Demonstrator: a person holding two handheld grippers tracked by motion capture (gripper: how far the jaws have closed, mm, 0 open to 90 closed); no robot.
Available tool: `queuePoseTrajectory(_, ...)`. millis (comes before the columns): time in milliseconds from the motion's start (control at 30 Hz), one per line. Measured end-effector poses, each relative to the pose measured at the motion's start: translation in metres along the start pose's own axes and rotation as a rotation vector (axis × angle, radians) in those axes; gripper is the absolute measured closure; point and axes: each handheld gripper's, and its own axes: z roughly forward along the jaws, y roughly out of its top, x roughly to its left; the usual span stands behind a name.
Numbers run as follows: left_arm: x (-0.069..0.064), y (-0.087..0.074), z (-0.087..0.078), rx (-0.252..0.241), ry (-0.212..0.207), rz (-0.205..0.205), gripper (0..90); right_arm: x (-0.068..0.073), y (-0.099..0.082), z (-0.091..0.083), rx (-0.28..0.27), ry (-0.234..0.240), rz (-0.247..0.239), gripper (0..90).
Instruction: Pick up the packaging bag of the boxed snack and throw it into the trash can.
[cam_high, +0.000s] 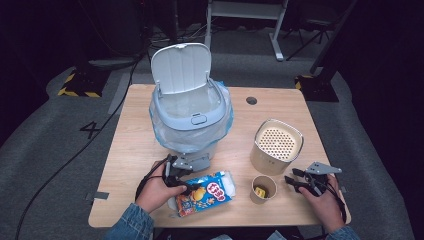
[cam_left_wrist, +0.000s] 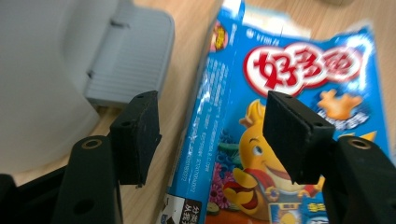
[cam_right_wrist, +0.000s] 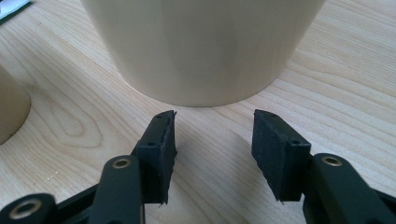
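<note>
Nearest the person, one glossy blue snack packet (cam_high: 205, 194) lies flat and crinkled on the pale wood-grain table (cam_high: 135, 150), printed with a cartoon fish and red characters. The left tongs (cam_high: 181, 186) sit low over its left edge, matte black pads apart with bare space between them, one pad over the packet and the other over the wood, nothing clamped. To the right stands one small paper cup (cam_high: 263, 189) with something yellow inside, and just beyond it the right tongs (cam_high: 296, 181), their rubbery pads also apart and empty, aimed at the smooth cream wall of one rounded canister (cam_high: 276, 146) with a perforated top. Farthest back is one grey plastic bin (cam_high: 189, 117), lid raised, lined with a thin bluish bag, its ribbed pedal beside the packet.
</note>
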Motion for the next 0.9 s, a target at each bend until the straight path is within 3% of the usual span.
queuePoseTrajectory(133, 0.003, 0.002, 0.010, 0.052, -0.023, -0.017, 39.2, 0.000, 0.000, 0.000, 0.000, 0.000, 0.000, 50.0)
queuePoseTrajectory(267, 0.005, 0.002, 0.019, 0.082, -0.057, -0.070, 39.2, 0.000, 0.000, 0.000, 0.000, 0.000, 0.000, 49.9)
queuePoseTrajectory(467, 0.004, 0.003, 0.020, 0.098, -0.051, -0.071, 39.5, 0.000, 0.000, 0.000, 0.000, 0.002, 0.000, 49.4)
queuePoseTrajectory(633, 0.007, 0.006, 0.019, 0.131, -0.011, -0.058, 65.3, 0.000, 0.000, 0.000, 0.000, 0.001, -0.001, 49.4)
queuePoseTrajectory(733, 0.008, 0.008, 0.018, 0.148, -0.001, -0.039, 71.5, 0.000, 0.000, 0.000, 0.001, 0.000, 0.000, 49.0)
queuePoseTrajectory(833, 0.009, 0.009, 0.016, 0.141, -0.006, -0.037, 80.0, 0.000, 0.000, 0.000, 0.001, 0.001, 0.000, 49.1)
queuePoseTrajectory(900, 0.009, 0.009, 0.013, 0.144, -0.036, -0.053, 85.5, 0.000, 0.000, 0.000, 0.001, 0.001, 0.000, 49.0)
